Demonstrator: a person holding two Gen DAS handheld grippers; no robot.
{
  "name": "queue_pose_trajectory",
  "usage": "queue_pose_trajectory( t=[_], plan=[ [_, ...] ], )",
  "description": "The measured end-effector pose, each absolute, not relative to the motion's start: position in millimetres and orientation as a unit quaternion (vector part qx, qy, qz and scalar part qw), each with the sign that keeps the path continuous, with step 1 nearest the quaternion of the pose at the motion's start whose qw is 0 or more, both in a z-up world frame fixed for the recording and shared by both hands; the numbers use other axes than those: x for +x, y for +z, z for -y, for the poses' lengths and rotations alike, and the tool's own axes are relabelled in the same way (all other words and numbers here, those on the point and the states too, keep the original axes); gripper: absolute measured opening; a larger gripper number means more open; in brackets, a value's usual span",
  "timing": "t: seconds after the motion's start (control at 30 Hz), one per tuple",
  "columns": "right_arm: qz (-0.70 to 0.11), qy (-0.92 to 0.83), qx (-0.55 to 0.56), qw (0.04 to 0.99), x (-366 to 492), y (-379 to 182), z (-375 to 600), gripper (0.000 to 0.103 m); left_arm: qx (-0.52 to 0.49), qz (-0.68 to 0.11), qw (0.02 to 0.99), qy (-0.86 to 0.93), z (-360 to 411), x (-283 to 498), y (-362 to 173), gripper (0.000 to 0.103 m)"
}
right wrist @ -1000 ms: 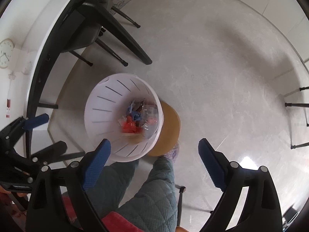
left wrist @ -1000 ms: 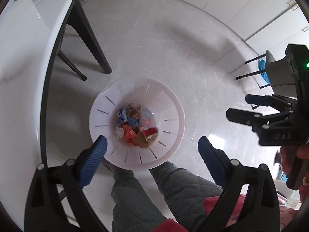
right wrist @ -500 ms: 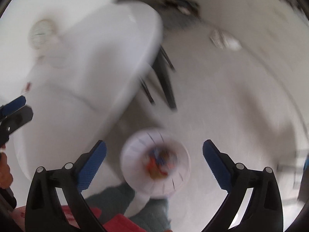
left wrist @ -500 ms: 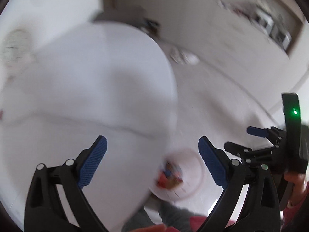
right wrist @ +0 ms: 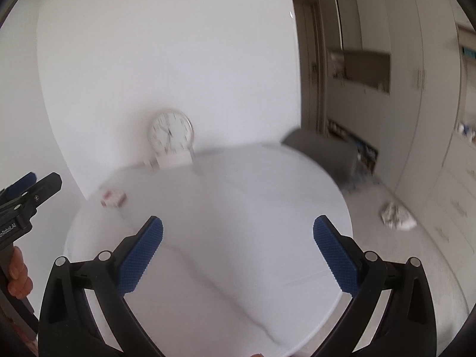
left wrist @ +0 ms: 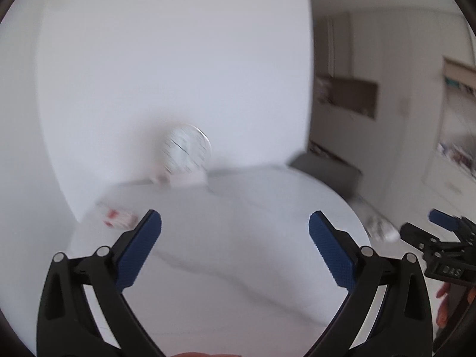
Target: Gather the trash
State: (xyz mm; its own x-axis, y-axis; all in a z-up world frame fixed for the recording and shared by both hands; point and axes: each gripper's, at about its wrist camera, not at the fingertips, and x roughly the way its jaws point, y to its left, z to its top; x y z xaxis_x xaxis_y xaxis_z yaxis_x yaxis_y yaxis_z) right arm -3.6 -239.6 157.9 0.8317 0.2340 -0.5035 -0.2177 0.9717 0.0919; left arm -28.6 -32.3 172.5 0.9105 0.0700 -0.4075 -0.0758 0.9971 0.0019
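Both views are motion-blurred. My left gripper (left wrist: 235,232) is open and empty above the white marble table (left wrist: 238,267). My right gripper (right wrist: 238,235) is open and empty above the same table (right wrist: 223,223). A small white and red packet (left wrist: 116,217) lies at the table's far left corner; it also shows in the right wrist view (right wrist: 112,197). A crumpled white bag (right wrist: 397,217) lies on the floor to the right. The right gripper shows at the right edge of the left wrist view (left wrist: 440,232). The trash basket is out of view.
A white desk clock (right wrist: 171,132) stands at the table's far edge against the white wall; it also shows in the left wrist view (left wrist: 186,148). A grey chair back (right wrist: 324,151) stands beyond the table. Beige cabinets (right wrist: 416,89) line the right side.
Both grippers have swung up from over the white trash basket on the floor to face across the table. The basket has left both views. Both grippers stay open and empty.
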Motion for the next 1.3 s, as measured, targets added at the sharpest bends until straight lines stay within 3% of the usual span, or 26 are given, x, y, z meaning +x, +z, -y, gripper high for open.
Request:
queue_pose_trajectory(
  t=[0.2,0.43,1.0,1.3],
  plan=[
    [-0.214,0.127,0.021,0.968,-15.3,202.9,212.0,0.100,-0.039,-0.178,0.982,0.056,11.8,-32.5,212.1,0.095],
    [-0.191,0.097,0.011,0.977,-29.3,223.0,217.9,0.100,-0.045,-0.176,0.983,0.026,21.0,-31.9,221.7,0.095],
    [-0.276,0.098,0.007,0.956,-11.1,179.8,214.3,0.101,-0.028,-0.244,0.969,0.011,34.9,-17.2,183.6,0.095],
    [-0.275,0.096,0.010,0.957,-9.4,177.5,214.5,0.101,-0.025,-0.249,0.968,0.008,36.9,-15.3,177.9,0.095]
  ],
)
